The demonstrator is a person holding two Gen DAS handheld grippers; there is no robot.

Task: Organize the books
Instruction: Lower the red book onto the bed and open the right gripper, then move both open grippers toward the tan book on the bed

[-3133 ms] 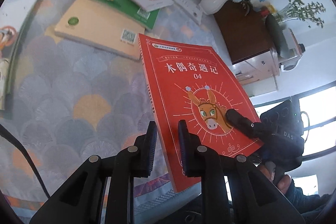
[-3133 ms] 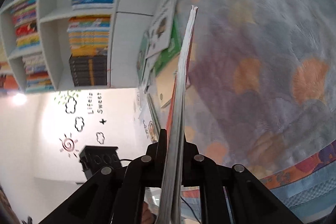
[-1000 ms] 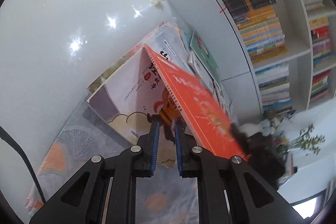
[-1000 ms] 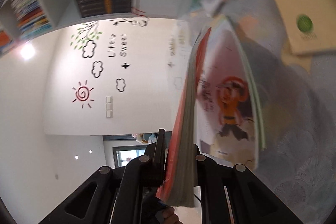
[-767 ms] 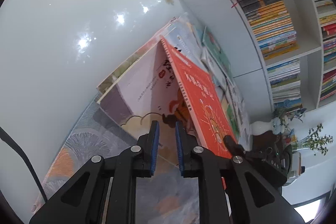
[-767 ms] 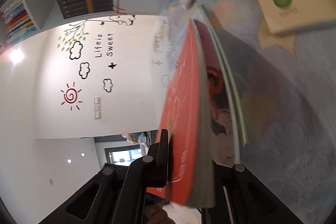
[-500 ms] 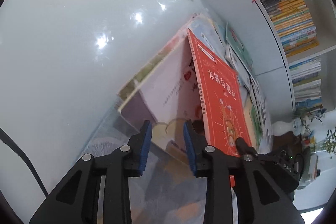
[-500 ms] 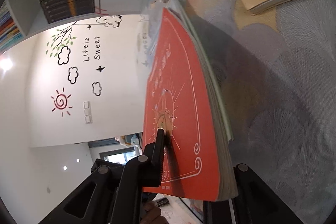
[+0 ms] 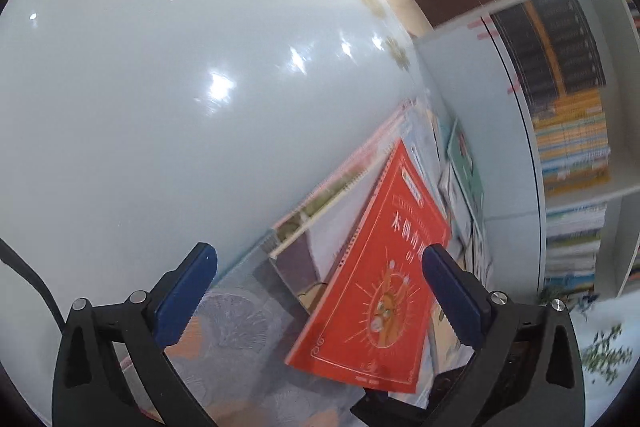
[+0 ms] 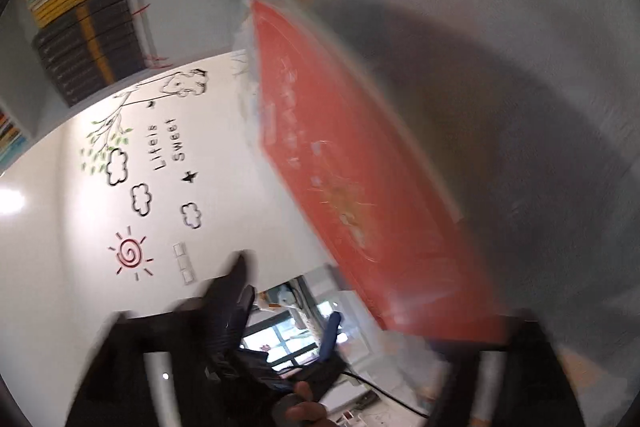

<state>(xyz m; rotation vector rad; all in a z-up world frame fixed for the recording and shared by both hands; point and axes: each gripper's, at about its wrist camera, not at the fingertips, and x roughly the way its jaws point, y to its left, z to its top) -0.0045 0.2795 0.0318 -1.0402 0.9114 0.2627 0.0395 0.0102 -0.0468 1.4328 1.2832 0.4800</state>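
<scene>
Red book (image 9: 380, 291) leaned on row of books (image 9: 344, 195) against pale wall (image 9: 160, 99), standing on patterned rug (image 9: 240, 327). Left gripper (image 9: 320, 263) jaws spread wide, book in gap between them, nearer right finger, pads apart from cover. Right gripper (image 10: 376, 315) blurred; jaws apparently wide too, red book (image 10: 360, 187) ahead, unpinched. Both jaws had just been opening. Second ago both were nearly closed, right one clamped on book's edge.
</scene>
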